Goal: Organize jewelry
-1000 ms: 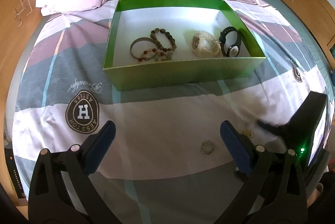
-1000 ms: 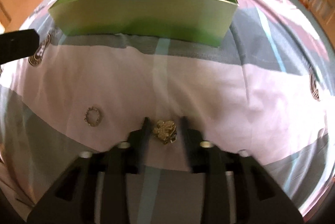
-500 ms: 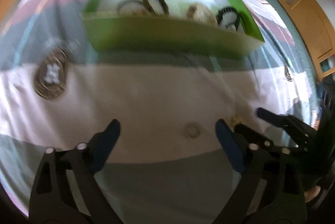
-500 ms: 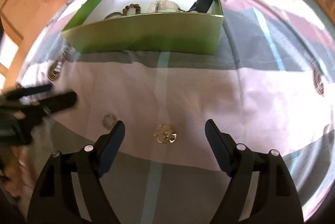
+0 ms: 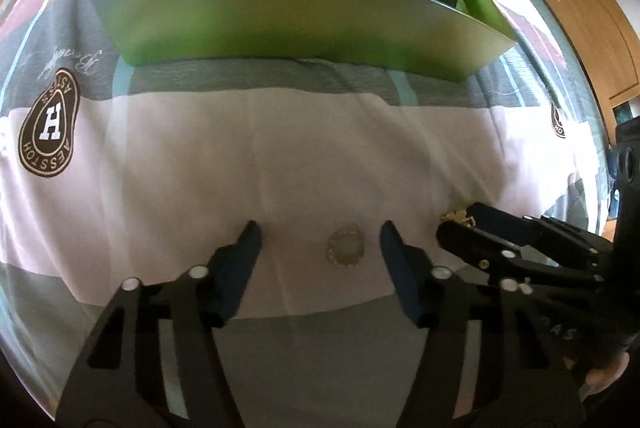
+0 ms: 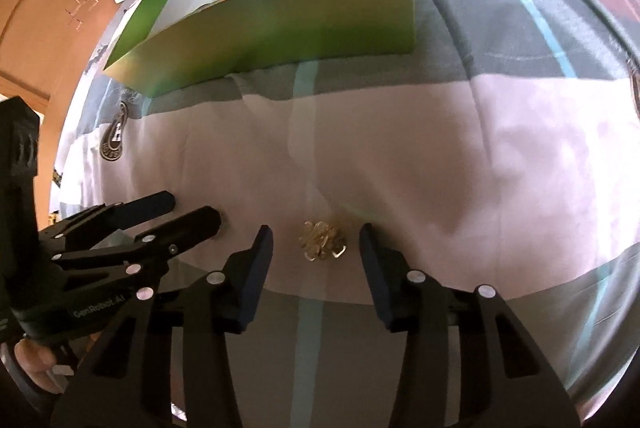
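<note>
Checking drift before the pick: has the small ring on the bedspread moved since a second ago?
No. The ring lies in the same pale stripe, near the grey band's edge. The left hand-held gripper came down around it, jaws closing, not touching.

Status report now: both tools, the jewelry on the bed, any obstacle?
Left tool open, closing around small ring. Right tool open, closing around gold ornament. Neither gripped yet. Green box ahead, path clear.

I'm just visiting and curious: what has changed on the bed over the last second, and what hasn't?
Both grippers dropped closer to the bedspread. The left gripper now straddles the small ring; the right gripper straddles the gold brooch. Both have just been closing, pads not yet touching. Nothing was taken hold of. The ring, brooch and green box stayed put.
</note>
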A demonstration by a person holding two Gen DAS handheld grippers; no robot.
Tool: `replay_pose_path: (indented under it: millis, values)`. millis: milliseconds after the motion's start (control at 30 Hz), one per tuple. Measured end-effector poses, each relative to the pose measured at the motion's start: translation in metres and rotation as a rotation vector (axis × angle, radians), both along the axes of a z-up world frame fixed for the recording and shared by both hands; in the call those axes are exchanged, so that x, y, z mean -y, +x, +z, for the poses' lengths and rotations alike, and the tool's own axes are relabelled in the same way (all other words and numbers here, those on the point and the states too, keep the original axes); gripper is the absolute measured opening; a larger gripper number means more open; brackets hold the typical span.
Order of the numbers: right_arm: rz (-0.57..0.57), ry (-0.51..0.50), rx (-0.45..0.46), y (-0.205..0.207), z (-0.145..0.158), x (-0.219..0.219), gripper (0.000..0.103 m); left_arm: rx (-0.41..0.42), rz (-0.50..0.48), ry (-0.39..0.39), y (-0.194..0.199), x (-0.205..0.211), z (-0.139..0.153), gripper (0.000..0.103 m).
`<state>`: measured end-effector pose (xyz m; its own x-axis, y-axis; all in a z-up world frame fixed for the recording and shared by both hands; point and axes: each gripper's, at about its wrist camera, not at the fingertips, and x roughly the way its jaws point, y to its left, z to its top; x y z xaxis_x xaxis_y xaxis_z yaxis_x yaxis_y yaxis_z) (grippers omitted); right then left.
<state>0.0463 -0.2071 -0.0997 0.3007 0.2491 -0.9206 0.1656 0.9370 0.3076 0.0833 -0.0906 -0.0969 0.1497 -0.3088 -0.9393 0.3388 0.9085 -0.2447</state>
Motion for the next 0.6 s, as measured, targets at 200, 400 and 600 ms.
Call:
replay_pose_path:
  millis: [200,400,600]
  values:
    - [0.017,-0.045,-0.003,-0.001,-0.005,-0.005,0.046,0.035,-0.041,0.061,-0.003,0.017,0.000,0.045]
    - [0.003,-0.029,-0.009,-0.002,-0.007,0.000,0.045,0.017,-0.076,0.052,-0.006,0.030,-0.001,0.032]
    - [0.004,-0.044,-0.010,-0.003,-0.007,0.000,0.044,0.009,-0.064,0.043,-0.006,0.023,-0.004,0.031]
